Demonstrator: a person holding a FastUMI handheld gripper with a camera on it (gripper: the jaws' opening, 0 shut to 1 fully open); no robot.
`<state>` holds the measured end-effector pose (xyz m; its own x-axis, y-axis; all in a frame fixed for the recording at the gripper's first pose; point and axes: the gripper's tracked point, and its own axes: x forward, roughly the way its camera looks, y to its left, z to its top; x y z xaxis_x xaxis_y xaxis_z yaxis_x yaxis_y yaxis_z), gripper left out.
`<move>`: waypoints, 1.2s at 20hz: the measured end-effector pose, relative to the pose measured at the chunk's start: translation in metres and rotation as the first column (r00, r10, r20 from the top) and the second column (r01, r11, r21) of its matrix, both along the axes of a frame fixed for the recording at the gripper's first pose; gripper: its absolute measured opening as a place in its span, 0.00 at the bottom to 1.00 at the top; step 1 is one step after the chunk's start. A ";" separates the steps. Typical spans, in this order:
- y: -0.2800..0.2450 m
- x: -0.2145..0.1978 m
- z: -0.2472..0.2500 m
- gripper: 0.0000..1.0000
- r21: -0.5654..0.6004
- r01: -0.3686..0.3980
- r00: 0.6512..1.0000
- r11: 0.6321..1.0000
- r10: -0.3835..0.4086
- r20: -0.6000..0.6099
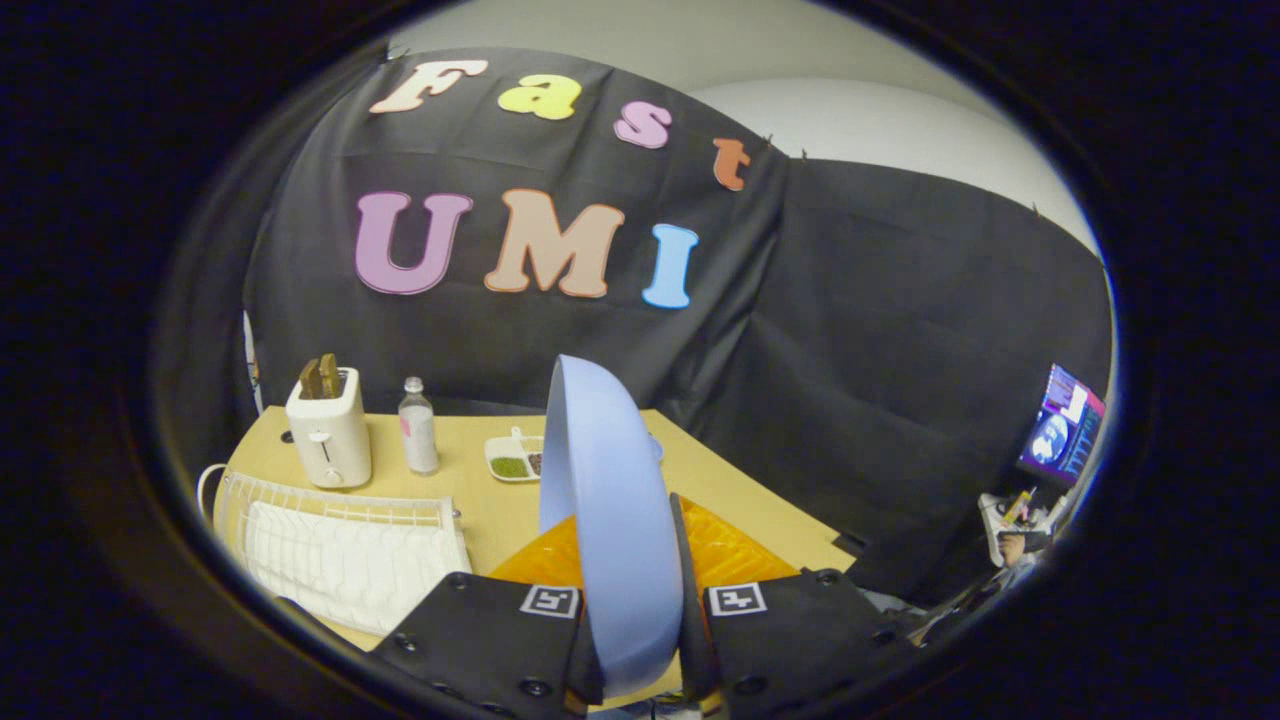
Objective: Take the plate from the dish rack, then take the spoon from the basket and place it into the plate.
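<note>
A light blue plate [605,500] stands on edge between my two fingers, held up above the table. My gripper [640,640] is shut on the plate's lower rim, with one finger on each face. The white wire dish rack [340,545] lies on the wooden table [480,500] to the left of the fingers. An orange basket [725,550] sits just beyond the fingers, mostly hidden behind the plate. I cannot make out a spoon in it.
A white toaster [328,430] with two slices and a clear bottle [418,428] stand at the table's back left. A small white divided dish [515,460] sits behind the plate. A lit screen [1062,425] and clutter are off to the right.
</note>
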<state>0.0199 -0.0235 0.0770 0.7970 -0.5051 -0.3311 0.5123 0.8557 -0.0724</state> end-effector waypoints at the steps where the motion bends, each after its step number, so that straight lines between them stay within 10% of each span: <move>1: -0.009 -0.005 -0.010 0.33 0.019 0.018 1.000 1.000 -0.018 -0.010; 12: -0.045 -0.028 -0.131 0.33 0.312 0.117 0.987 0.943 -0.074 -0.145; 24: -0.019 0.012 -0.225 0.33 0.688 0.055 0.995 0.724 0.015 -0.095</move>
